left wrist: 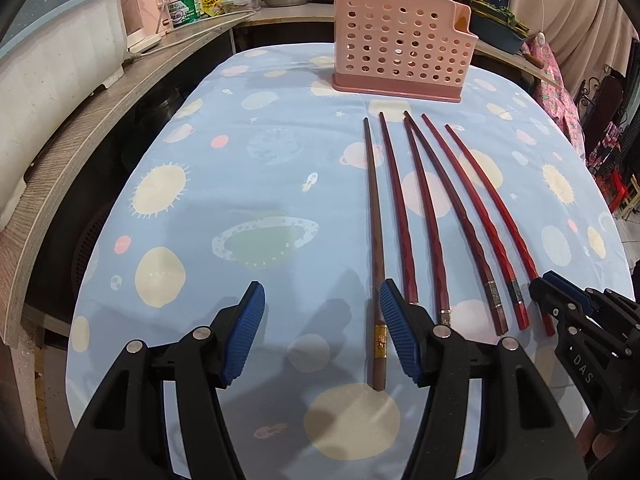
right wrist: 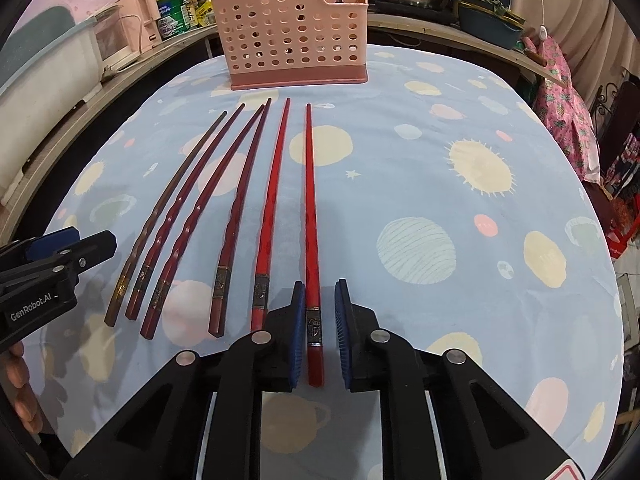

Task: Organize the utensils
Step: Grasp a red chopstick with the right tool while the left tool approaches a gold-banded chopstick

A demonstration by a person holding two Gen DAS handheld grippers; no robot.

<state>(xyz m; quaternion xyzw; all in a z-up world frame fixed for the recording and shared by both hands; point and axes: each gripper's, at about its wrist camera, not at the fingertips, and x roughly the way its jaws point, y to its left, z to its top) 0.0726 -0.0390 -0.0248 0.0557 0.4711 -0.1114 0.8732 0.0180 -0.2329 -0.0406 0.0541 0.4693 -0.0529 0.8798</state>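
On the table (right wrist: 440, 140), six chopsticks lie side by side. The right hand-held gripper (right wrist: 320, 332) sits around the red chopstick (right wrist: 310, 200) at 3 o'clock, not squeezing it. The left hand-held gripper (left wrist: 320, 332) is released. The pink holder (right wrist: 292, 28) stands at 12 o'clock.

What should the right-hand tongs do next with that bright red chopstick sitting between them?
Probably finish closing and lift. The right tongs straddle the handle end of the bright red chopstick, the rightmost of six lying on the space-print blue tablecloth, but a small gap shows on each side. The perforated pink plastic utensil holder stands beyond the tips, the likely destination.
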